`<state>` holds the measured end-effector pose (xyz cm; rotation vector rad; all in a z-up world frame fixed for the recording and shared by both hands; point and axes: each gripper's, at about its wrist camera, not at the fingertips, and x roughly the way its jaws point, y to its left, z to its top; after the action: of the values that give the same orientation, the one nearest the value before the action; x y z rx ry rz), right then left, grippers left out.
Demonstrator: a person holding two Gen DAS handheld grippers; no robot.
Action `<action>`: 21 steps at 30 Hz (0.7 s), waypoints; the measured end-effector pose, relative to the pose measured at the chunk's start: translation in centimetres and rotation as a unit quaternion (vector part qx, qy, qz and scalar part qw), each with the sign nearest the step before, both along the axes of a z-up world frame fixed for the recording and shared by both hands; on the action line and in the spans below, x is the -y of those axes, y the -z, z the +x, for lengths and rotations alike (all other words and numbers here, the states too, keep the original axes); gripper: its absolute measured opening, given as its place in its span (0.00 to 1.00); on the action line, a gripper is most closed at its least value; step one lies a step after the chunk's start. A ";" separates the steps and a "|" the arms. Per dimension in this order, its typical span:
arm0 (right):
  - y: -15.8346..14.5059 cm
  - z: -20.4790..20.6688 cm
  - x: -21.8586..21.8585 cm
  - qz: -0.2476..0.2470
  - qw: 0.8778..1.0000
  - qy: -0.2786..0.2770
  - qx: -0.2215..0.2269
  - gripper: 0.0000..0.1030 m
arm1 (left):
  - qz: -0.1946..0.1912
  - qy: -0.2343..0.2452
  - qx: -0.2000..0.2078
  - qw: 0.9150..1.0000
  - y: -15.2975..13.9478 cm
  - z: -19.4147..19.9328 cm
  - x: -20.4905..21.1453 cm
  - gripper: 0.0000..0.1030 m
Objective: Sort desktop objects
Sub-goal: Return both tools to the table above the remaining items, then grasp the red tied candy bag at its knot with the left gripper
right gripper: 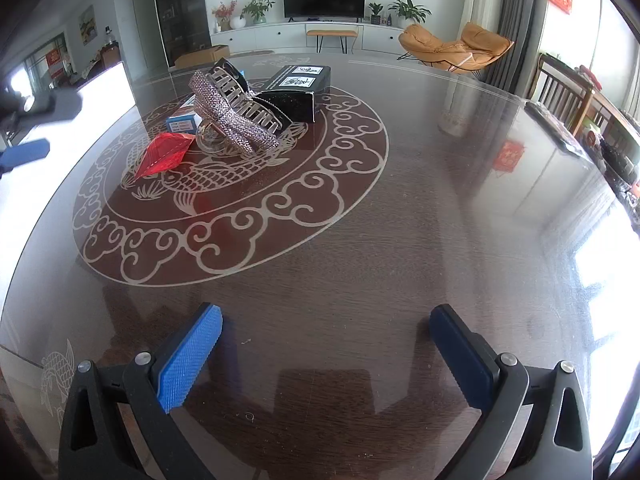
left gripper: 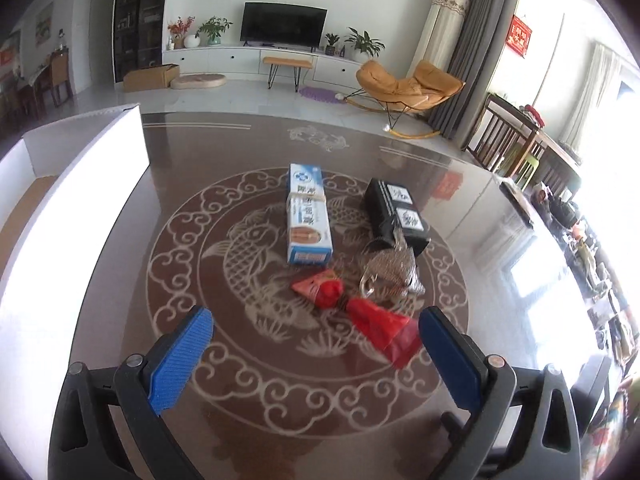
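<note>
Left gripper (left gripper: 316, 324): jaws spread wide, nothing between the blue pads (left gripper: 180, 360). It hangs above the table (left gripper: 120, 280), pointed at the cluster of items.

Right gripper (right gripper: 326, 328): jaws likewise spread, empty, low over bare tabletop, well apart from the cluster.

Items, nearest the left gripper first:
- Red wrapper (left gripper: 352, 312): crinkled packet lying flat, its tail just inside the right-hand pad of the left gripper; no contact visible.
- Hair clip (left gripper: 394, 270): rhinestone-covered claw type, just beyond the wrapper, resting against the black box.
- White box (left gripper: 308, 216): long blue-and-white carton, flat, beside the clip.
- Black box (left gripper: 396, 212): two white labels on top, beside the white box, furthest right.

Bin (left gripper: 80, 176): white-walled open container at the table's left edge, near the left gripper. Only a little of its interior shows; no item is visible inside.

Progress, judged: all four items sit on the table's fish medallion and none is held, so sorting appears barely begun. The wrapper looks like the likeliest first pick, being nearest the left gripper.
</note>
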<state>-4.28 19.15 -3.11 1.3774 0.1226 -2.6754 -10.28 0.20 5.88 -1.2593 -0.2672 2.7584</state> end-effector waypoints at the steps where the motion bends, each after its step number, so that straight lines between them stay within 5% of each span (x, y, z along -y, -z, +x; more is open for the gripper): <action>1: 0.0 0.0 0.0 0.000 1.000 0.000 0.000 1.00 | 0.001 -0.002 0.001 1.000 0.0 -0.9 -0.7 1.00; 4: 0.0 0.0 0.0 0.000 1.000 0.000 0.000 1.00 | -0.012 0.005 0.014 1.000 1.2 -3.5 -2.6 1.00; 12: 0.0 0.0 0.0 0.000 1.000 0.000 0.000 1.00 | -0.131 0.011 0.070 0.989 6.7 -6.5 -3.9 1.00; 21: 0.0 0.1 0.2 0.000 1.000 0.000 0.000 1.00 | -0.106 0.032 0.067 0.992 7.8 -5.0 -0.8 1.00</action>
<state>-4.22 18.95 -3.08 1.3777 0.1228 -2.6753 -15.24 0.95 -1.96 -1.4779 0.0575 2.7080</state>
